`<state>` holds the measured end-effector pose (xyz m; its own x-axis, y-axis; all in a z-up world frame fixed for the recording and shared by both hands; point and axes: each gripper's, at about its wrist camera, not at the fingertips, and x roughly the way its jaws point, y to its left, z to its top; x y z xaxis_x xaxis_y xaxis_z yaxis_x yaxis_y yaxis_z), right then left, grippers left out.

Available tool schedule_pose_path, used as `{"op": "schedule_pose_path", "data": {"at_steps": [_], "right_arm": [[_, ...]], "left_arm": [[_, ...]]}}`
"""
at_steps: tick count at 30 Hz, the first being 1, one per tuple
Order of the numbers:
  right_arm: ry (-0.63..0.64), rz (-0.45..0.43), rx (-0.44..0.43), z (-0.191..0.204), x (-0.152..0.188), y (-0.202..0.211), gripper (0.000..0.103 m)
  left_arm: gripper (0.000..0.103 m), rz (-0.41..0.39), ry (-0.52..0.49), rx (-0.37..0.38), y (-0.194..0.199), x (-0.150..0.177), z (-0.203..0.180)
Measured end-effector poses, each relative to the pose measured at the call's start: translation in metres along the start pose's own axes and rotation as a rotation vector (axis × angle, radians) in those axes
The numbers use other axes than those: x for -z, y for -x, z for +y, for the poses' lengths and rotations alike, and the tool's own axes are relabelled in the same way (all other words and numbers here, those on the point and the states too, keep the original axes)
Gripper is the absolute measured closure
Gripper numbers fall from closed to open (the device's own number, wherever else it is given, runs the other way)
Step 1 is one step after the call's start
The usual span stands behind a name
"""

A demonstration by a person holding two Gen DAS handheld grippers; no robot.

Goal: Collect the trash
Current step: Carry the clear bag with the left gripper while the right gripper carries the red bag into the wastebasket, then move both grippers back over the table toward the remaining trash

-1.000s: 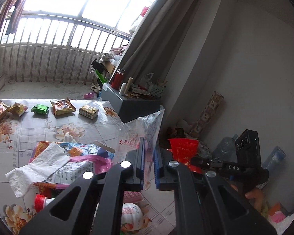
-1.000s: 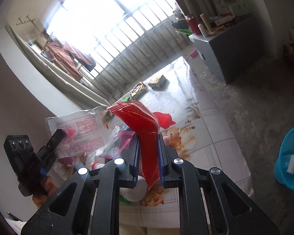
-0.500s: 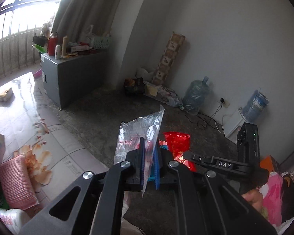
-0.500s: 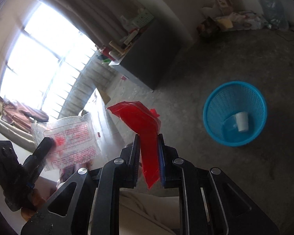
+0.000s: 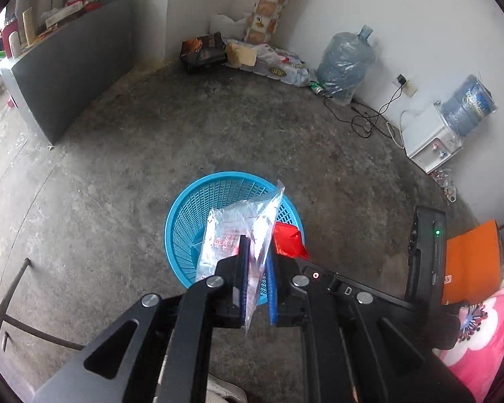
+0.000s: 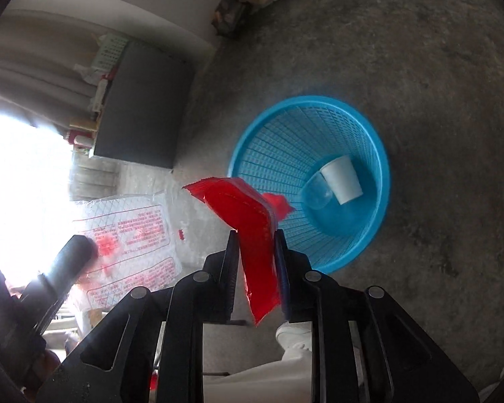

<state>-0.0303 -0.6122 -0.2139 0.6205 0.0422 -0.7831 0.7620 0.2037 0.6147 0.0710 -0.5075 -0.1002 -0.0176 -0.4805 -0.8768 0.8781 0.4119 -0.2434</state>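
Observation:
My left gripper [image 5: 256, 255] is shut on a clear plastic wrapper with red print [image 5: 235, 231] and holds it above the blue mesh trash basket [image 5: 188, 221] on the floor. My right gripper [image 6: 257, 238] is shut on a red plastic wrapper [image 6: 248, 215], held above the near rim of the same basket [image 6: 379, 154]. The red wrapper [image 5: 287, 240] also shows in the left wrist view, just right of the clear one. The clear wrapper [image 6: 131, 228] shows at left in the right wrist view. A white paper cup [image 6: 341, 179] and a clear cup [image 6: 316, 193] lie in the basket.
The basket stands on a bare concrete floor [image 5: 151, 141]. A grey cabinet [image 5: 67, 74] stands at the left. Water jugs [image 5: 346, 63], a small dispenser [image 5: 430, 141], cables and bags line the far wall. A metal frame [image 5: 10, 299] is at the left edge.
Both grippers have swung away from the littered table and down toward the floor. They now hang over the blue basket, each still holding its wrapper.

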Motion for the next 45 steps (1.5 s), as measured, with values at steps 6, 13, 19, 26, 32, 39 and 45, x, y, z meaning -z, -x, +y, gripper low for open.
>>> {"op": "schedule_pose_path", "data": {"at_steps": [6,13,19,26,32,39,45], "right_arm": [[-0.047,0.045,0.149,-0.022,-0.006,-0.04,0.048],[-0.017,-0.027,0.16,-0.02,0.008,-0.017,0.042],[0.051,-0.157,0.13,0.002,0.026,0.032,0.039],[0.282,-0.215,0.089,0.055,0.058,0.088,0.027],[0.483,-0.182,0.032,0.1,0.087,0.112,0.023],[0.632,-0.077,-0.093,0.145,0.13,0.121,0.023],[0.769,0.018,-0.155,0.194,0.157,0.114,0.023]], "left_arm": [[0.059,0.061,0.044,-0.053,-0.031,0.001,-0.001],[0.046,-0.027,0.034,-0.033,-0.002,0.003,-0.003],[0.041,-0.125,-0.001,-0.013,0.057,0.009,-0.014],[0.035,-0.233,-0.007,-0.02,0.148,0.04,-0.01],[0.032,-0.325,0.069,-0.046,0.226,0.085,0.023],[0.029,-0.44,0.139,-0.15,0.306,0.153,0.064],[0.024,-0.531,0.25,-0.276,0.375,0.217,0.115]]}}
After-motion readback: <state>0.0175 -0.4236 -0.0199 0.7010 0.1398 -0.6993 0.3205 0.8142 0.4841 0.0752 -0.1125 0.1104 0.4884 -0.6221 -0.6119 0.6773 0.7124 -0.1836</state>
